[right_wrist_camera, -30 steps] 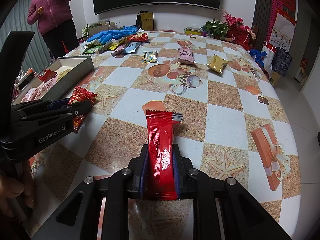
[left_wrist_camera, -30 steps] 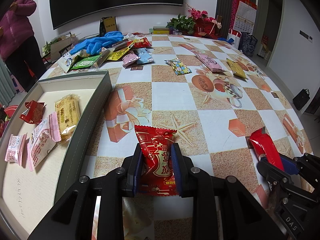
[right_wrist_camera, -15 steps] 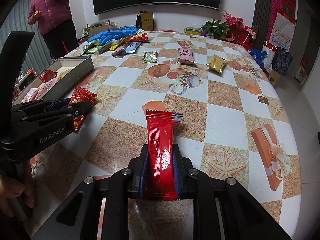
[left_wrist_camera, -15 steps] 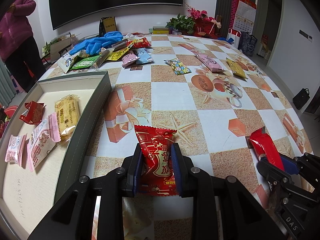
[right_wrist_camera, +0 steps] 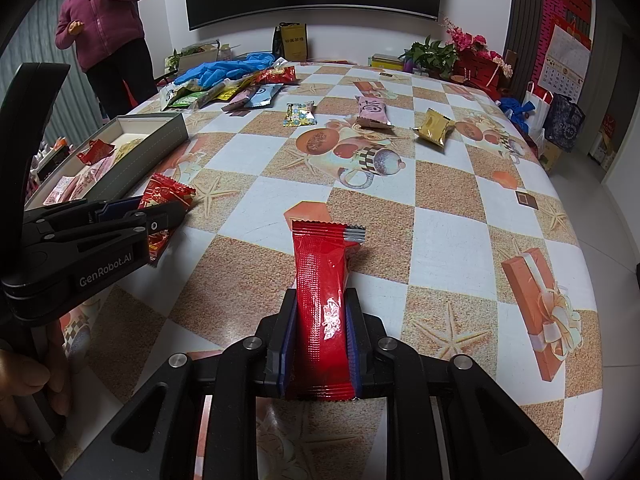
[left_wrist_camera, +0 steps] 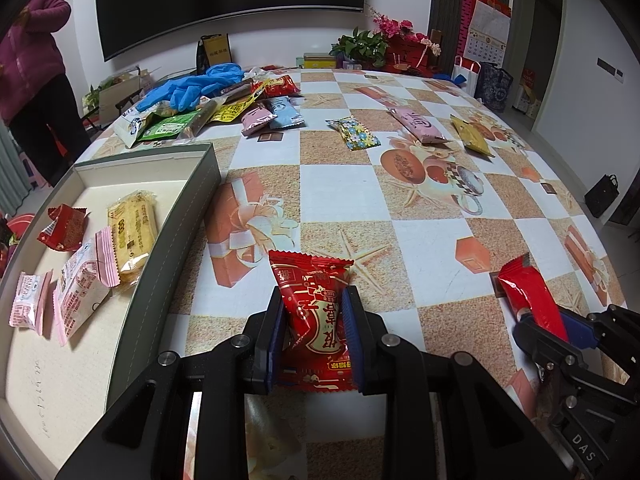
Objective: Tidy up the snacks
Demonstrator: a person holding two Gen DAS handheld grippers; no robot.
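Observation:
My left gripper (left_wrist_camera: 313, 312) is shut on a red snack packet with gold print (left_wrist_camera: 314, 312), held just above the table, right of the grey box (left_wrist_camera: 168, 248). The box holds several snacks, among them a yellow packet (left_wrist_camera: 132, 236) and a pink-and-white one (left_wrist_camera: 82, 280). My right gripper (right_wrist_camera: 321, 320) is shut on a long plain red packet (right_wrist_camera: 322, 300), held above the table's near edge. Each gripper shows in the other's view: the right gripper (left_wrist_camera: 556, 328) at the lower right, the left gripper (right_wrist_camera: 160, 212) at the left.
Loose snacks lie at the far side: a pile with blue gloves (left_wrist_camera: 192, 88), a flowered packet (left_wrist_camera: 353, 133), a pink packet (left_wrist_camera: 418, 125), a gold packet (left_wrist_camera: 470, 140). A person in a purple jacket (right_wrist_camera: 104, 24) stands beyond the table's far left. Plants and bags (right_wrist_camera: 440, 56) stand at the back.

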